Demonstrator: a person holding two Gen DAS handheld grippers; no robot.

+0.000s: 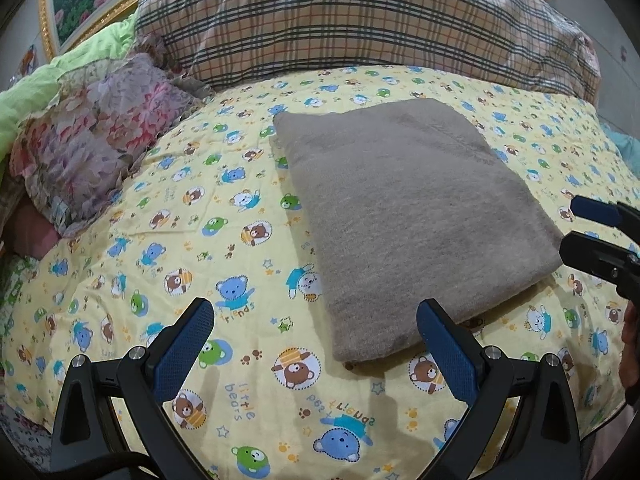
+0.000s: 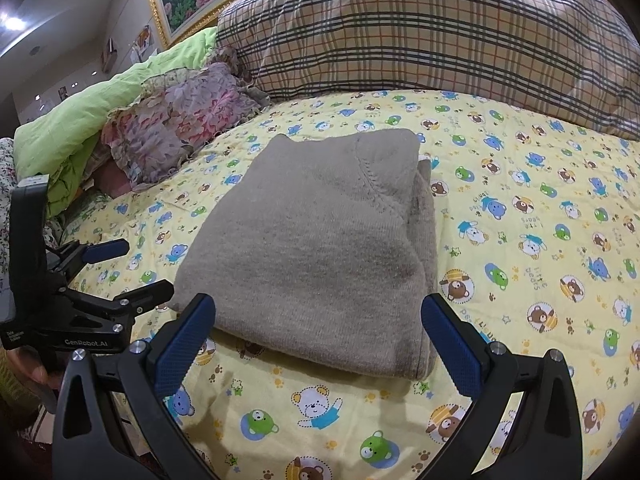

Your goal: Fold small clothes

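Since the grey knit garment already lies folded into a neat stack mid-bedspread, left gripper & right gripper both hover wide apart, holding nothing, prob. done w/ it

A bed covered with a yellow bear-print quilt carries a folded grey-brown knit garment near its middle. At the far end lies a large plaid pillow; far left, a floral cushion against a green blanket.
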